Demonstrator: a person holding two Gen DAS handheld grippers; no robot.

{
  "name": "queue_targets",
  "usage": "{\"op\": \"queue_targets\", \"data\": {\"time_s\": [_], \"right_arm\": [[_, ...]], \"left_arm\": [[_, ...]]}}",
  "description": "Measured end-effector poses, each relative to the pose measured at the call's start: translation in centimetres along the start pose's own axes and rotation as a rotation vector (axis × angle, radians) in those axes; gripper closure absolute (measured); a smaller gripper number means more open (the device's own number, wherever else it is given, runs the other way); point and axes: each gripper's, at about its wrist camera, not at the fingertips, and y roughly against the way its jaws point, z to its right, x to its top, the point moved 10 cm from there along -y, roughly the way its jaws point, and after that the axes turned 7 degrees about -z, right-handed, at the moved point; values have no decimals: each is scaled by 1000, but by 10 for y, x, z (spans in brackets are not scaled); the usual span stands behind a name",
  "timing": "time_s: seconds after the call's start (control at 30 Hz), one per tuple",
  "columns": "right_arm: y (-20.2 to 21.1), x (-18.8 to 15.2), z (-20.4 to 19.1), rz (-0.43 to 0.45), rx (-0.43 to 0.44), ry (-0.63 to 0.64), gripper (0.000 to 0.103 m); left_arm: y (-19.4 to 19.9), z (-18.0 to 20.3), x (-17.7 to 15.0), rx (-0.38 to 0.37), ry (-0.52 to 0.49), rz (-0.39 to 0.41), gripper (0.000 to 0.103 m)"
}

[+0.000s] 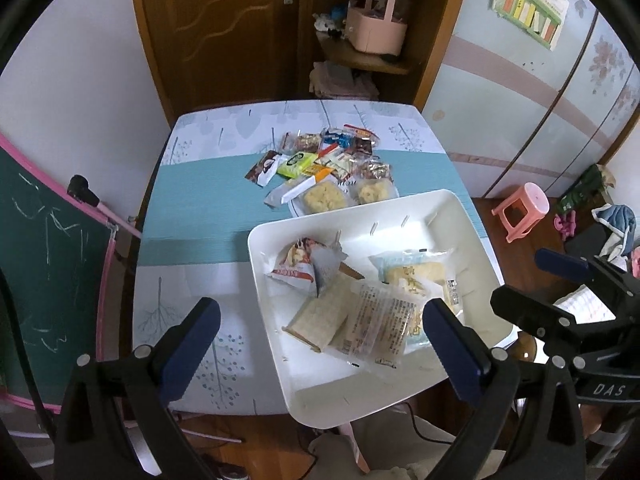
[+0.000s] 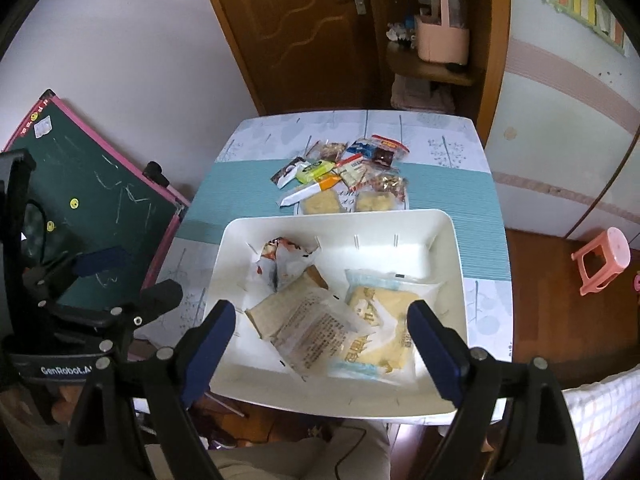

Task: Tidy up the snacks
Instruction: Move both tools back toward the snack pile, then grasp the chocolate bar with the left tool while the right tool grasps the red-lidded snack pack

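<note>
Both pairs of fingers, left gripper (image 1: pixel 320 344) and right gripper (image 2: pixel 322 342), stand spread wide and hold nothing. Just ahead of them, partly between the tips, sits the white bin (image 2: pixel 454 240) holding wrapped snacks (image 2: pixel 316 324). Beyond the bin, a pile of loose snacks (image 1: pixel 324 160) lies on the desk (image 1: pixel 200 200).

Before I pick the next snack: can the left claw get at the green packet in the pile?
Probably yes. The left claw is open and empty, and the green packet lies exposed on the pile beyond the white bin, nothing covering it.
</note>
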Motion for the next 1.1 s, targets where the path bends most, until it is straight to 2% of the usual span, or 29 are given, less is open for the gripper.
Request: {"op": "queue_targets", "data": {"time_s": [0.17, 0.53, 0.87, 1.03, 1.1], "right_arm": [[2, 0, -4, 18, -3, -23, 15], [12, 25, -12, 76, -23, -7, 15], [26, 86, 0, 172, -112, 73, 15], [36, 127, 18, 250, -161, 102, 15], [33, 145, 30, 253, -188, 111, 15]], "left_arm": [[9, -6, 6, 35, -20, 40, 2], [23, -15, 35, 36, -54, 87, 2], [25, -21, 85, 105, -69, 109, 1], [19, -24, 122, 141, -69, 130, 1], [12, -25, 139, 137, -65, 128, 1]]}}
